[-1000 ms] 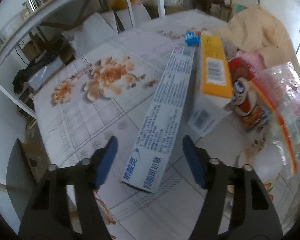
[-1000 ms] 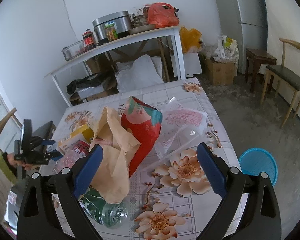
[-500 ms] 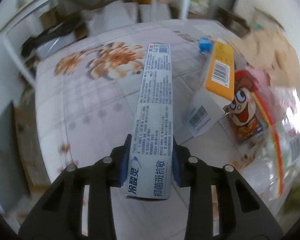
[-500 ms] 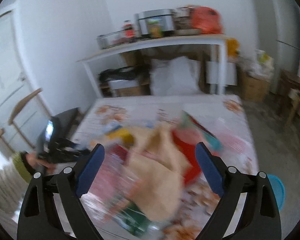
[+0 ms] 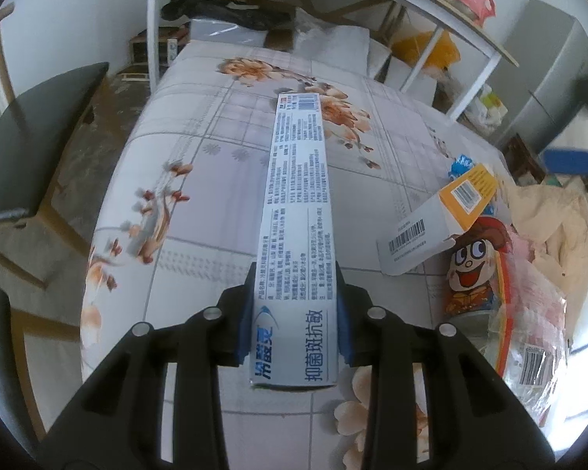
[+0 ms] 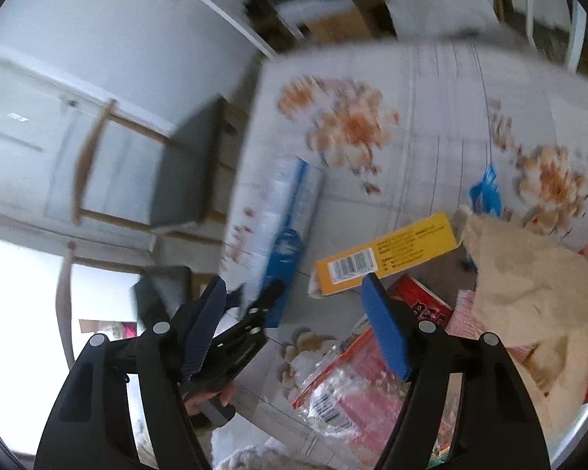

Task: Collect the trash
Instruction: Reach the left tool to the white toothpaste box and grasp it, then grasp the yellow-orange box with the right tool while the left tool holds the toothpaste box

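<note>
My left gripper [image 5: 294,313] is shut on the near end of a long blue-and-white toothpaste box [image 5: 298,196], which sticks out ahead over the floral tablecloth [image 5: 200,180]. To its right lie a yellow box [image 5: 447,215], a cartoon-face snack wrapper [image 5: 470,270] and a clear plastic bag [image 5: 529,337]. In the blurred right wrist view my right gripper [image 6: 294,313] hangs above the yellow box [image 6: 388,254], its jaws closing with nothing pressed between them. The toothpaste box [image 6: 282,219] and the left gripper [image 6: 254,305] show there too.
A crumpled beige paper bag [image 5: 548,231] and a small blue wrapper [image 5: 462,164] lie at the right. A dark-seated wooden chair [image 5: 39,137] stands off the table's left edge. A white shelf table [image 5: 431,4] with clutter under it stands beyond the far edge.
The left jaws closed on the toothpaste box, and the gripper rolled so the box points straight ahead. The right gripper swung left and tipped down over the yellow box, its jaws narrowing.
</note>
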`<state>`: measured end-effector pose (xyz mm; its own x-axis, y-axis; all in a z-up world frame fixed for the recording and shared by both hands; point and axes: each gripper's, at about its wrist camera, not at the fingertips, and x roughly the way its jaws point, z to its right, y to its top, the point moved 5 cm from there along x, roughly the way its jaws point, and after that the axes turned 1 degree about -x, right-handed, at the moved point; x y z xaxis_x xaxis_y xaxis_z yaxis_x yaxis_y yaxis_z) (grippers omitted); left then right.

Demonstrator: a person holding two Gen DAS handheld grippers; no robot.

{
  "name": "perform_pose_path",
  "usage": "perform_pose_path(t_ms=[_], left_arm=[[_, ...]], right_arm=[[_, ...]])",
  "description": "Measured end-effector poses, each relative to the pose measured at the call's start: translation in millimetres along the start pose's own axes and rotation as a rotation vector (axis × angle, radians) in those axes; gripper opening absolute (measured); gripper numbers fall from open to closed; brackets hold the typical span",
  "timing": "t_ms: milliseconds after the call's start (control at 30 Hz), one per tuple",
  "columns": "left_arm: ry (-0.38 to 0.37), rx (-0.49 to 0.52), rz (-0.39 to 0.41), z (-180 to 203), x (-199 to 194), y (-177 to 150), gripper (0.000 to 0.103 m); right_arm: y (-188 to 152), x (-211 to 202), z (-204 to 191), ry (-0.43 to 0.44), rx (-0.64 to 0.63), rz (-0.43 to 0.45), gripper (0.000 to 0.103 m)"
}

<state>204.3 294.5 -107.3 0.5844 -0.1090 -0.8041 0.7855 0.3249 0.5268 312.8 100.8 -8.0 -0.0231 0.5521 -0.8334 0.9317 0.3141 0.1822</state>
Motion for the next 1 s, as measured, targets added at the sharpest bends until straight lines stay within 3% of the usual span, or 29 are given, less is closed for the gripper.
perform_pose_path(t_ms=[100, 333, 1000], left_arm=[[0.016, -0.018, 0.02, -5, -3, 0, 0.031], [0.009, -0.04, 0.037, -14, -10, -5, 0.031], [-0.037, -0.057, 0.052, -18, -9, -8, 0.031]], right_arm=[[2, 26, 10, -0.046, 0.036, -0.079, 0.07], [14, 53, 24, -0.152, 0.121, -0.167, 0.07], [15, 52, 47, -0.181, 0.285, -0.214, 0.07]])
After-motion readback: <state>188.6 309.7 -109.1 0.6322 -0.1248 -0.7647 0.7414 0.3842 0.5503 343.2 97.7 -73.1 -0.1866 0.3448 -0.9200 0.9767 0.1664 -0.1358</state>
